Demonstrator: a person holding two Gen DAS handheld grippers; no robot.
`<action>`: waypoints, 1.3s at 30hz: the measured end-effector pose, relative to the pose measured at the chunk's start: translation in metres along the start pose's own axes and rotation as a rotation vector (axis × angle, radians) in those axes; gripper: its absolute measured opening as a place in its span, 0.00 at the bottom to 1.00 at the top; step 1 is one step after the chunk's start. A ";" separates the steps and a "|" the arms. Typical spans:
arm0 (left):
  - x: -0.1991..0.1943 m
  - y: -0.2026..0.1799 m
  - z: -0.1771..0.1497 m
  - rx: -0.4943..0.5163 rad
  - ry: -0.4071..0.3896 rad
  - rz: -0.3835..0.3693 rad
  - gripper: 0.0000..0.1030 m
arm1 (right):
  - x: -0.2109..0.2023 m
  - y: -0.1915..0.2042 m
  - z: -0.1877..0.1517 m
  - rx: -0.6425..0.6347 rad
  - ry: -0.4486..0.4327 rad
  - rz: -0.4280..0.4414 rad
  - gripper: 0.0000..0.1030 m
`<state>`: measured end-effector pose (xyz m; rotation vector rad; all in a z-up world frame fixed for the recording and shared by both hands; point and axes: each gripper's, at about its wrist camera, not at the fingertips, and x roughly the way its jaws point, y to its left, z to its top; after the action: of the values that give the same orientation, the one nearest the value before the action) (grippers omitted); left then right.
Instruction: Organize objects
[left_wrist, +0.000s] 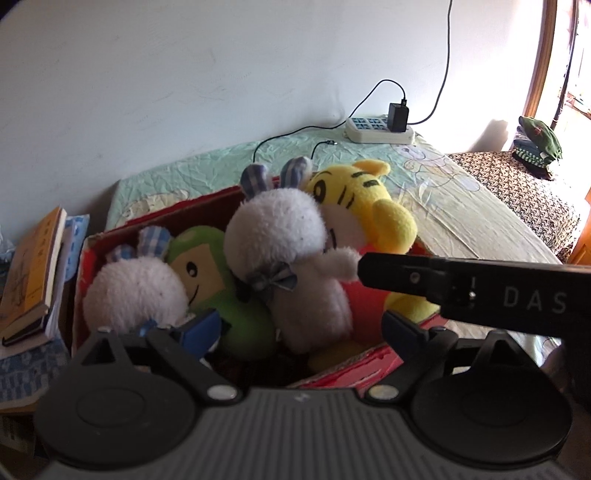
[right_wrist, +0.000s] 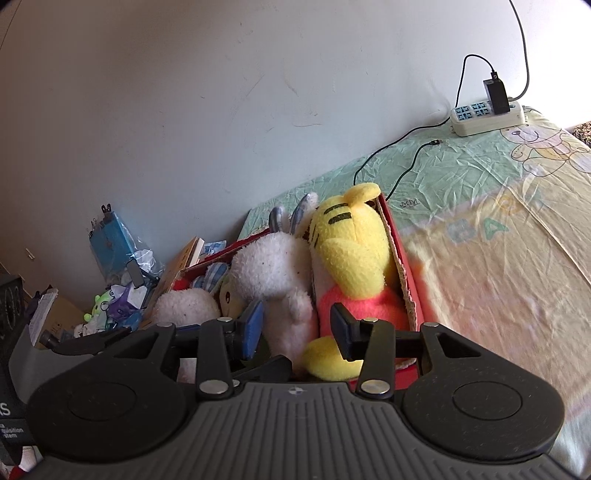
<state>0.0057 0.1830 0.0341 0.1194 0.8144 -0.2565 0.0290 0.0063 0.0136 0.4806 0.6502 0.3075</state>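
Observation:
A red cardboard box (left_wrist: 79, 280) (right_wrist: 402, 258) on the bed holds plush toys. In it are a yellow tiger (left_wrist: 354, 192) (right_wrist: 354, 251), an upright white rabbit (left_wrist: 277, 225) (right_wrist: 273, 266), a green doll (left_wrist: 207, 266) and a second white rabbit (left_wrist: 133, 291) (right_wrist: 184, 306). My left gripper (left_wrist: 299, 328) stands wide open over the box's near edge, its pads touching nothing. My right gripper (right_wrist: 299, 330) is partly open, with the upright rabbit's arm between the fingers but not pressed. In the left wrist view the right gripper's black side (left_wrist: 461, 284) crosses from the right, its tip at that arm.
A white power strip (left_wrist: 376, 133) (right_wrist: 487, 118) with a black charger and loose cables lies behind the box on the green sheet. Books (left_wrist: 33, 266) are stacked left of the box. Bagged clutter (right_wrist: 114, 243) lies further left. Folded clothes (left_wrist: 535, 147) sit far right.

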 end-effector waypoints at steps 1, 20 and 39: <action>-0.002 0.000 -0.001 -0.005 0.002 0.005 0.92 | -0.003 0.001 -0.001 -0.004 -0.006 -0.001 0.43; -0.007 0.000 -0.018 -0.063 0.044 0.084 0.92 | -0.020 0.001 -0.018 0.005 -0.035 -0.011 0.44; 0.000 0.009 -0.016 -0.097 0.055 0.070 1.00 | -0.004 0.003 -0.017 -0.006 -0.018 -0.017 0.44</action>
<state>-0.0026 0.1943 0.0232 0.0645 0.8740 -0.1479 0.0143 0.0125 0.0055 0.4711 0.6355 0.2887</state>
